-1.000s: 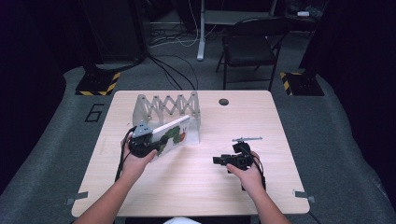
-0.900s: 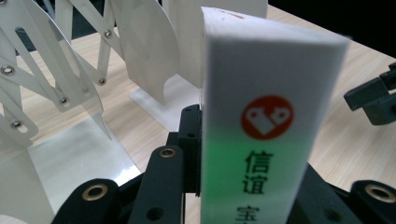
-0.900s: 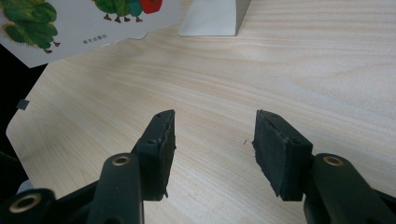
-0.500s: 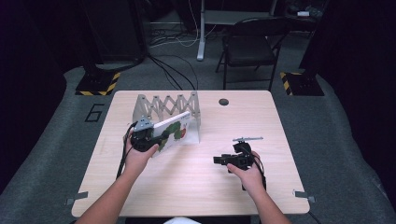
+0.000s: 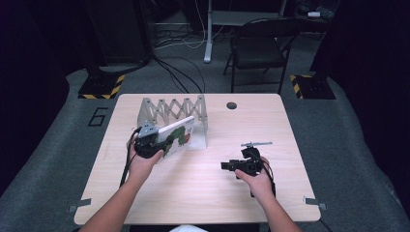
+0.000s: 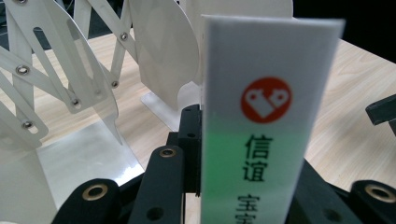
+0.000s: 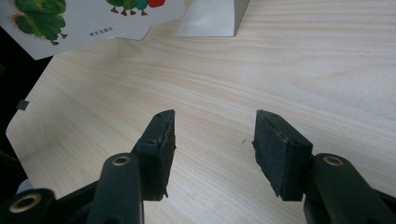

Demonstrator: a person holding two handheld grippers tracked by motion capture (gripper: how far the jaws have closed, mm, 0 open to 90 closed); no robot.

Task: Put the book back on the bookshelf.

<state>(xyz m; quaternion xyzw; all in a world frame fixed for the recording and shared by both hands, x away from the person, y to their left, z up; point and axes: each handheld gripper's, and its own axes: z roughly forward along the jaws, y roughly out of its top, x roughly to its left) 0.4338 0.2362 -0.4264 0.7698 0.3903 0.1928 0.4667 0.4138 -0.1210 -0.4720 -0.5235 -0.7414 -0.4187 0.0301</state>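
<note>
My left gripper point(image 5: 153, 145) is shut on a thin white picture book point(image 5: 178, 135) with a green caterpillar on its cover. It holds the book on edge, slanting up toward a white accordion-style rack point(image 5: 171, 108) at the table's back left. In the left gripper view the book's spine point(image 6: 266, 116), with a red logo and printed characters, stands between the black fingers point(image 6: 189, 135), and the rack's plates point(image 6: 70, 70) rise just beyond. My right gripper point(image 5: 226, 166) rests low over the table at the right and points left. Its jaws point(image 7: 214, 126) stand open over bare wood.
The wooden table point(image 5: 203, 193) has a round dark hole point(image 5: 231, 105) near its back edge. A black folding chair point(image 5: 261, 43) stands behind it, with cables and striped floor plates point(image 5: 102, 87) around. The book's corner point(image 7: 84, 18) and the rack's foot point(image 7: 210, 18) lie ahead of the right gripper.
</note>
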